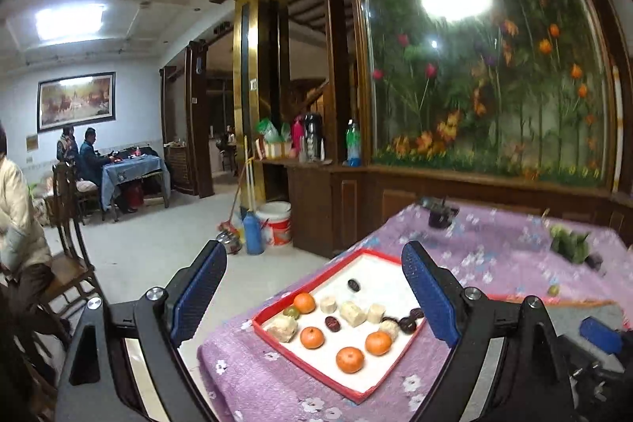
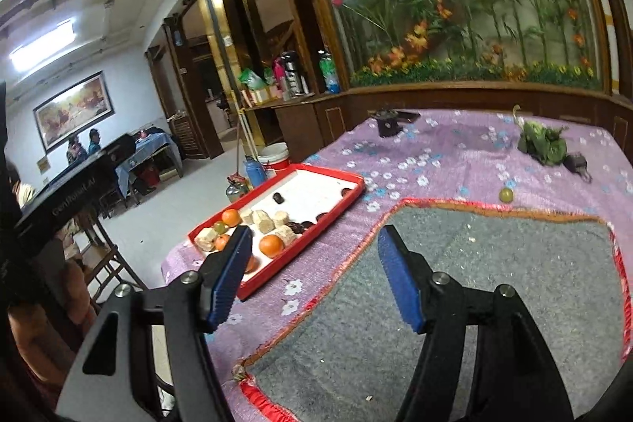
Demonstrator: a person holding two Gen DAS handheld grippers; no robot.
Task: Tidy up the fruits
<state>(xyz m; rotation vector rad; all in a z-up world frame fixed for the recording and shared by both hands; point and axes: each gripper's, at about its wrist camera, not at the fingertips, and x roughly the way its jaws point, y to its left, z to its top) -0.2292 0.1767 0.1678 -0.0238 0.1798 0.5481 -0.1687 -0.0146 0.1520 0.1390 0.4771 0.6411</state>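
Right wrist view shows both grippers, left gripper (image 1: 316, 307) and right gripper (image 2: 312, 275), spread and empty above the table, while one green fruit (image 2: 506, 195) lies far right, well apart from the red tray (image 2: 356, 186) holding the others.

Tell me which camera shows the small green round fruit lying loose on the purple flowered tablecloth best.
The right wrist view: the small green round fruit sits clear and unobstructed on the purple flowered tablecloth, just beyond the grey mat. In the left wrist view it is only a tiny speck near the right edge.
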